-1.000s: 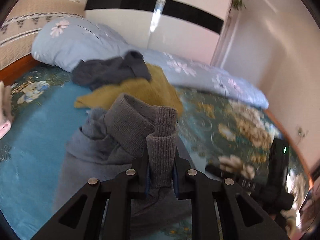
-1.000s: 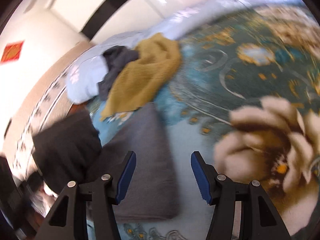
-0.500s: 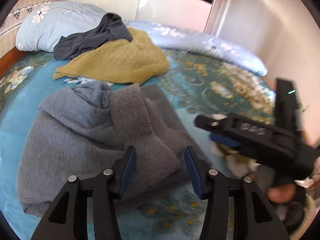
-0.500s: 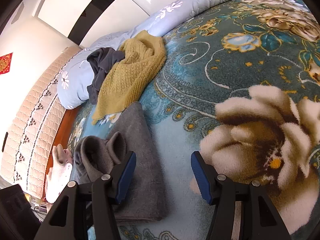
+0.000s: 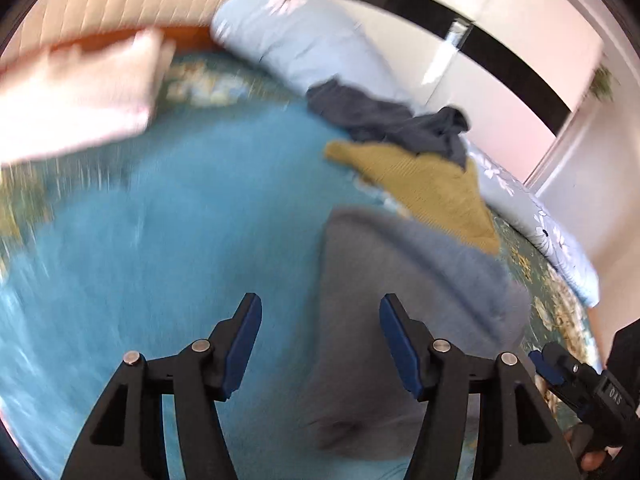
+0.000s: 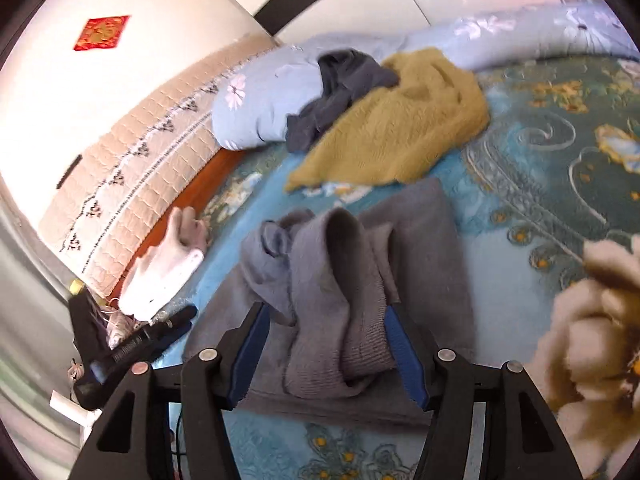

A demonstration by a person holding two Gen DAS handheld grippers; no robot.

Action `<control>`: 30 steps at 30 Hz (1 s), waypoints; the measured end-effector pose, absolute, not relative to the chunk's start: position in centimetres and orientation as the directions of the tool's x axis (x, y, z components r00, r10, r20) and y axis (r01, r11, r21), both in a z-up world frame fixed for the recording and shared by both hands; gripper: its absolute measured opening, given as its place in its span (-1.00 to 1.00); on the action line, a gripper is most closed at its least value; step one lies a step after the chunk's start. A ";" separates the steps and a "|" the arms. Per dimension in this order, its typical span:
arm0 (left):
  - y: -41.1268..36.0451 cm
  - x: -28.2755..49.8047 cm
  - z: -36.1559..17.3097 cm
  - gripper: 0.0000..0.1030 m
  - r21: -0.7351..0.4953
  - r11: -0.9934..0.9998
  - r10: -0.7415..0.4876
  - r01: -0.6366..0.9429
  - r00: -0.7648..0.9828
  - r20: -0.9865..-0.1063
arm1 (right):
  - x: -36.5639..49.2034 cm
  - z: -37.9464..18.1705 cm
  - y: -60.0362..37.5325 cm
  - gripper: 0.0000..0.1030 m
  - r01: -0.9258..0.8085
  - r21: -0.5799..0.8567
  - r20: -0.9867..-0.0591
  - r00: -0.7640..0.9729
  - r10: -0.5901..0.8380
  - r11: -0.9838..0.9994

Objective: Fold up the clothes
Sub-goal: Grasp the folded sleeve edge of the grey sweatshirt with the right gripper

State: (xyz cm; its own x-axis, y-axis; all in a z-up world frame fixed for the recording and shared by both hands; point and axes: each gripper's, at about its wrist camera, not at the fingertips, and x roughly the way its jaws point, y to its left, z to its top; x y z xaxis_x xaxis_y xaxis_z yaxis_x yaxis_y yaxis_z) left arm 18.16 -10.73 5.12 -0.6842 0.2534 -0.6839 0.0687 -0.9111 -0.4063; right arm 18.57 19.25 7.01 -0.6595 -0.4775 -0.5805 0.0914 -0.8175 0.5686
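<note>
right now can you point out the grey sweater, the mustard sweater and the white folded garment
grey sweater (image 6: 352, 280), right wrist view, on the bunched ribbed fold in its middle
mustard sweater (image 6: 404, 132), right wrist view, on the middle of its knit
white folded garment (image 6: 164, 276), right wrist view, on its flat top near the headboard

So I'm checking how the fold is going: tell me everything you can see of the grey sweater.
The grey sweater is a thick, fuzzy knit with ribbed cuffs, lying partly folded on the blue floral bedspread. Its body lies flat; a sleeve and bunched cloth are heaped on top. Its far edge reaches the mustard sweater. The right gripper straddles the heap, jaws opening, pads beside the cloth. The left gripper, also opening, hovers over its edge.
</note>
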 end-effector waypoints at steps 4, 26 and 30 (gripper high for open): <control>-10.8 18.3 3.4 0.22 -0.422 -0.906 0.290 0.035 -0.674 -0.679 | 17.8 5.4 20.6 0.24 0.033 0.652 -0.583 -0.617 -0.529 -0.758; -12.0 18.3 2.9 0.22 -0.522 -0.853 0.384 0.018 -0.655 -0.650 | 14.0 4.7 20.2 -0.01 0.048 0.815 -0.460 -0.554 -0.694 -0.578; -12.1 18.2 2.8 0.22 -0.528 -0.849 0.388 0.021 -0.653 -0.650 | 14.4 6.0 19.7 -0.02 0.113 0.786 -0.459 -0.552 -0.696 -0.607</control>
State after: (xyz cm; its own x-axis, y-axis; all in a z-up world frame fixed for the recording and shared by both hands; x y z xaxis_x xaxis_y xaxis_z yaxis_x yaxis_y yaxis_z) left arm 18.18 -12.06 2.78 -0.6532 0.3881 -0.6502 0.0209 -0.8491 -0.5279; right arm 14.37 19.71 6.02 -0.5522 -0.6963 -0.4585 0.1127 -0.6073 0.7864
